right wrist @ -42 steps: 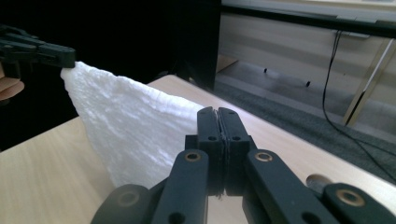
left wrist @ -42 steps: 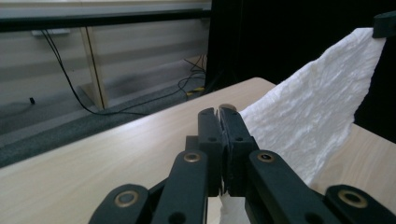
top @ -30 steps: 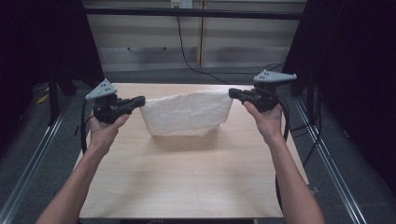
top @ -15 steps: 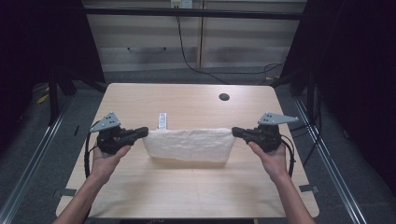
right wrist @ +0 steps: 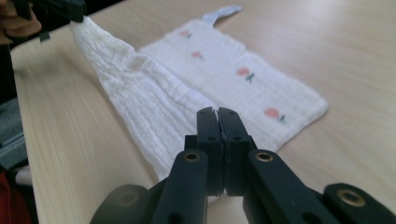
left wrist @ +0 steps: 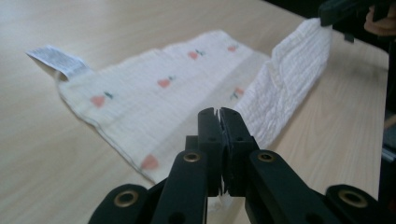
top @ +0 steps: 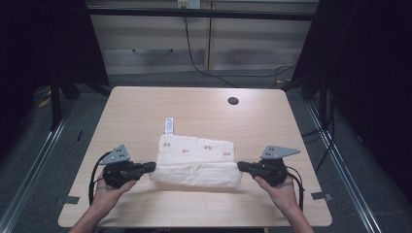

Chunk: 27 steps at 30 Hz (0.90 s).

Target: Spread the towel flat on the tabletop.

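A white cloth (top: 195, 159) printed with small red motifs lies partly on the wooden table (top: 145, 107), its near edge held up between the two grippers. A white care label (top: 168, 125) sticks out at its far left corner. My left gripper (top: 151, 167) is shut on the cloth's near left corner (left wrist: 219, 116). Pinching the near right corner is my right gripper (top: 241, 166), shut on the cloth (right wrist: 217, 114). The far half of the cloth (left wrist: 159, 88) rests flat on the table. The lifted strip (right wrist: 140, 93) stretches between the two grippers.
A round cable hole (top: 233, 101) sits near the table's far right. Bare tabletop surrounds the cloth. Dark floor and metal rails (top: 43, 150) flank the table, and cabinets (top: 194, 43) stand behind it.
Both grippers have drawn the cloth toward the near edge and lowered it. Its far half now lies flat on the table, where it hung in the air a second ago.
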{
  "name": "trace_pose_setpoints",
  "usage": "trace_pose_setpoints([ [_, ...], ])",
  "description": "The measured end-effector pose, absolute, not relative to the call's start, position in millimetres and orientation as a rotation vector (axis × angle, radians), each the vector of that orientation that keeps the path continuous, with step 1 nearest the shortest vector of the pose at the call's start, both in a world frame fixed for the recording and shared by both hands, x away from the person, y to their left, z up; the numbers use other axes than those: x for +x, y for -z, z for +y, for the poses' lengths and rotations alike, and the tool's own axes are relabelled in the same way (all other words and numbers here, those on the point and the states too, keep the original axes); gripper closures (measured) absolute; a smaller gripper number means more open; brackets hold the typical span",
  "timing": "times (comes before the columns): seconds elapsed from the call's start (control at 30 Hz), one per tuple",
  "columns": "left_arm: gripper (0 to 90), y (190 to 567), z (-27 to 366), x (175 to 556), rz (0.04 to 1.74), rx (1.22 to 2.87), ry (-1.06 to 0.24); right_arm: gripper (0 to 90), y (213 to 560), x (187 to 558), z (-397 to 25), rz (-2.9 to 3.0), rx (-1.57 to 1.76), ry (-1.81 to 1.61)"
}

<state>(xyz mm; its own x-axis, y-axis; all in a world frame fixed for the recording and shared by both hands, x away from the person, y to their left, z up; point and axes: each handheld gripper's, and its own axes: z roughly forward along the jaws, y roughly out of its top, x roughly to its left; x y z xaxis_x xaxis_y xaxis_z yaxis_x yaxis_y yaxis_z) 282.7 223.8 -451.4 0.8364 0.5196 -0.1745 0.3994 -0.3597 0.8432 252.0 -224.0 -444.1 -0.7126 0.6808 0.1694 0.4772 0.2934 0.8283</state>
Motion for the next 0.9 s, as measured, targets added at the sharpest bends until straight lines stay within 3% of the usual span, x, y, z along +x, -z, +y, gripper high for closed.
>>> trace_pose_setpoints([
  [0.3,88.0,474.4,218.9,265.3,0.665,2.093,-0.083,86.5,477.4,229.2,-220.5,2.452,1.102,-1.328],
  [0.5,85.3,474.5,223.0,260.7,0.654,2.063,-0.061,76.2,478.9,222.4,-219.3,2.504,1.078,-1.314],
  [0.7,74.1,462.3,230.4,270.4,0.685,1.983,-0.095,68.2,459.7,233.2,-220.9,2.448,1.055,-1.394],
  [0.9,72.5,459.4,225.4,297.6,0.748,1.989,-0.131,67.3,459.3,265.7,-216.0,2.415,1.104,-1.399],
])
